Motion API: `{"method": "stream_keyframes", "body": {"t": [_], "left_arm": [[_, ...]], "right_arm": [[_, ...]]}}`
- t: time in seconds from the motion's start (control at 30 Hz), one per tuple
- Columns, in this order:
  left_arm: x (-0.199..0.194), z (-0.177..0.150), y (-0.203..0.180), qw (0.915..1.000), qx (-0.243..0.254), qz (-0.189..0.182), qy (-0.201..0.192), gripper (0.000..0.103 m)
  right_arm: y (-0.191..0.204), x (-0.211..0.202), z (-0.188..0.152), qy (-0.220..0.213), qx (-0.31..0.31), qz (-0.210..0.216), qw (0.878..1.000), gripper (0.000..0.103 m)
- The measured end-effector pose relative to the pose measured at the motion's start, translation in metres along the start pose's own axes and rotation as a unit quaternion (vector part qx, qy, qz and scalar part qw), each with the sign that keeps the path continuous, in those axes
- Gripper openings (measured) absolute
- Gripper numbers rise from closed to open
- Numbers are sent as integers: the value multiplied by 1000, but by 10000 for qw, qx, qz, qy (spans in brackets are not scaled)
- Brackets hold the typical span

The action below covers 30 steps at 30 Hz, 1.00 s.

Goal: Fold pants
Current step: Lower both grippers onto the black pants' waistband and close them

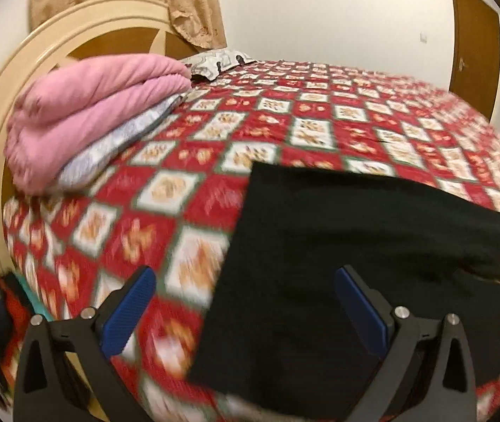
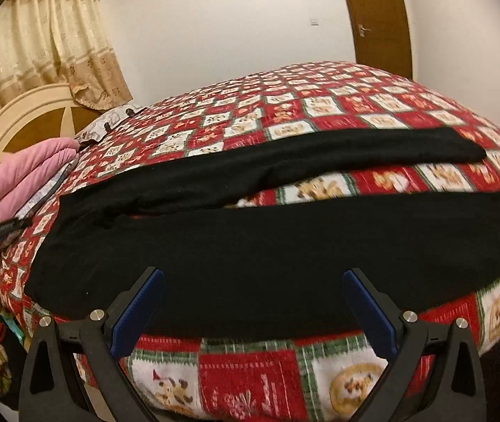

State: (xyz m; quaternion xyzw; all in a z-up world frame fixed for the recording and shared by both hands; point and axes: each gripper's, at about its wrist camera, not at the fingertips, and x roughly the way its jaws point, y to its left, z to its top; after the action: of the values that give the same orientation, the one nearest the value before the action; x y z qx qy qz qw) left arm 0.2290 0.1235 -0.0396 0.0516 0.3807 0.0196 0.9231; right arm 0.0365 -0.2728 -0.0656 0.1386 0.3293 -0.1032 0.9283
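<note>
Right wrist view shows the black pants (image 2: 250,246) lying sideways across the bed (image 2: 250,372), just past the right gripper (image 2: 250,302), jaws wide. Left gripper (image 1: 244,302), jaws wide too, is at the waist end.

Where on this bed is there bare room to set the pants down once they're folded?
The widest bare stretch of quilt lies beyond the black pants, between them and the far edge by the door. A narrower strip runs between the pants and the pink blanket. The headboard end is crowded with blanket and pillow.
</note>
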Motion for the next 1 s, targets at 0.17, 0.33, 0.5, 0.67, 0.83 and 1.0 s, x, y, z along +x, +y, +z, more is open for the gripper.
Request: {"method": "stream_keyframes", "body": {"t": [0.17, 0.33, 0.5, 0.67, 0.83, 1.0], "left_arm": [[67, 39, 13, 9985, -13, -281, 467, 103], [114, 58, 17, 9959, 66, -543, 726, 103], [150, 60, 13, 9915, 82, -780, 1040, 103], [159, 63, 5, 9900, 129, -1076, 898, 103], [163, 69, -2, 9881, 249, -1185, 946, 103], [164, 78, -11, 9857, 365, -1240, 1078, 85]], "right_arm": [[22, 16, 17, 110, -402, 63, 9991, 102], [39, 37, 33, 342, -653, 310, 9968, 102], [43, 55, 57, 373, -792, 266, 9958, 102], [46, 76, 79, 471, -978, 406, 9933, 102], [47, 116, 119, 638, -1312, 578, 9876, 95], [51, 185, 161, 1233, -1824, 914, 9712, 94]]}}
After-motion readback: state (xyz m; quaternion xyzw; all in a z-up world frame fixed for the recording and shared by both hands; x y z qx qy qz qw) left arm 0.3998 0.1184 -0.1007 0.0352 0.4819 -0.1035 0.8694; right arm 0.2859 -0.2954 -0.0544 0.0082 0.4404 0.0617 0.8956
